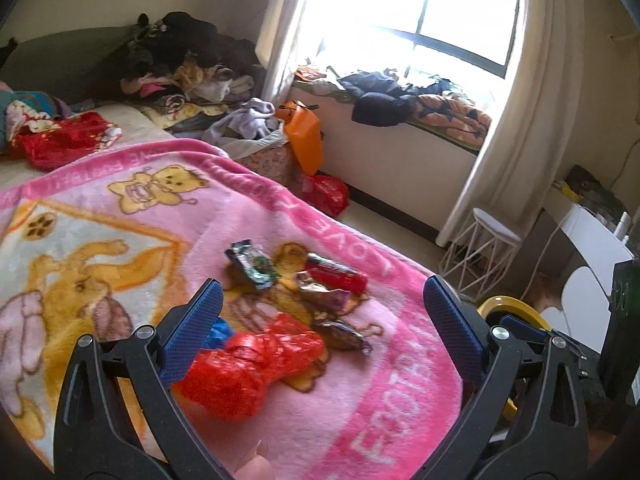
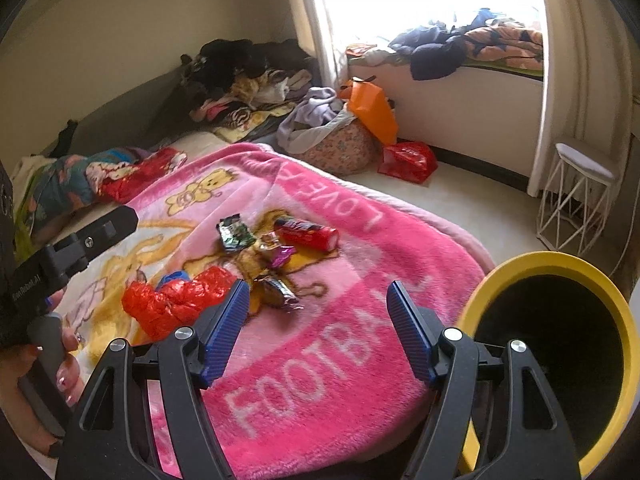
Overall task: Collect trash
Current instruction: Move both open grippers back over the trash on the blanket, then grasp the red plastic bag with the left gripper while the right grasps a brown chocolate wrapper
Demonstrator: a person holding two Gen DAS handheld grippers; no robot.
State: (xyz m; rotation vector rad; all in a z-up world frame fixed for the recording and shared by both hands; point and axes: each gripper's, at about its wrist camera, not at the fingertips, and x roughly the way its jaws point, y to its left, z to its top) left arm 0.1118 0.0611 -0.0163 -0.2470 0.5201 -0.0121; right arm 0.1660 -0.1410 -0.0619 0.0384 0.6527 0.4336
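Trash lies on a pink blanket (image 1: 360, 420): a crumpled red plastic bag (image 1: 252, 368) (image 2: 172, 300) with a blue scrap beside it, a red tube-shaped pack (image 1: 336, 276) (image 2: 306, 234), a green-black wrapper (image 1: 252, 266) (image 2: 234, 234), a purple foil wrapper (image 1: 324, 292) (image 2: 280, 256) and a dark wrapper (image 1: 344, 334) (image 2: 276, 292). My left gripper (image 1: 324, 296) is open and empty, above the red bag. My right gripper (image 2: 318, 292) is open and empty, just short of the dark wrapper. A yellow-rimmed black bin (image 2: 560, 320) (image 1: 512, 312) stands right of the bed.
Clothes are piled at the bed's far end (image 1: 180, 60). A fabric basket (image 2: 340, 148), orange bag (image 2: 372, 112) and red bag (image 2: 408, 160) sit on the floor by the window bench. A white wire stool (image 2: 576, 200) stands at right.
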